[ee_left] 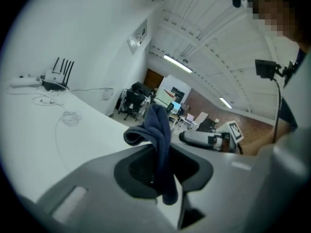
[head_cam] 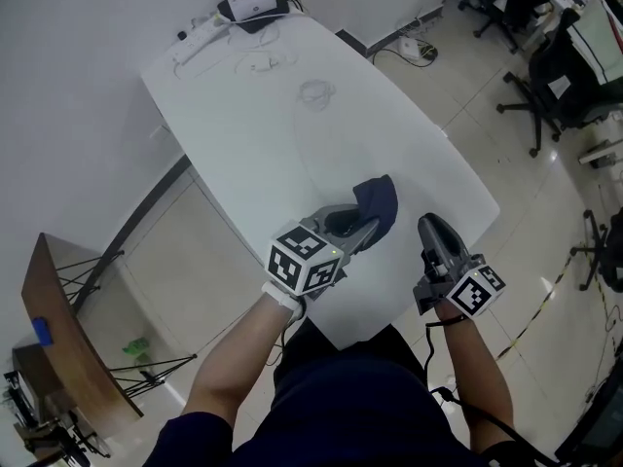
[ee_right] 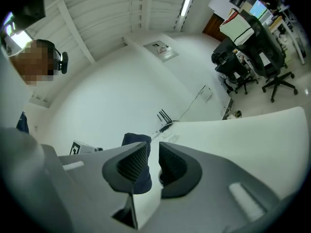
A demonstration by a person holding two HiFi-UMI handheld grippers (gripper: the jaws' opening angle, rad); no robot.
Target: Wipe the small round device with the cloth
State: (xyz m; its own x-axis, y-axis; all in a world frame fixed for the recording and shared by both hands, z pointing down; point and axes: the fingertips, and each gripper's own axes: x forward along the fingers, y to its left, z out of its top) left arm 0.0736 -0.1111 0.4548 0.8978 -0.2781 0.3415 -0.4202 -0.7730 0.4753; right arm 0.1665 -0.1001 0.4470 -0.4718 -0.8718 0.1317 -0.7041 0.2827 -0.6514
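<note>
While left gripper (head_cam: 371,230) clamps dark blue fabric cloth (head_cam: 379,200), right gripper (head_cam: 431,229) just beside stands narrowly parted, empty. White tabletop (head_cam: 273,125) beneath both; black office chairs (head_cam: 550,86) beyond right gripper.

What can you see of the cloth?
The cloth is dark blue, soft-looking fabric, bunched and folded. The left gripper pinches it between its jaws: a crumpled bulk sticks out past them, a loose end trails behind. It sits over the near end of the white table; contact with it is unclear.
</note>
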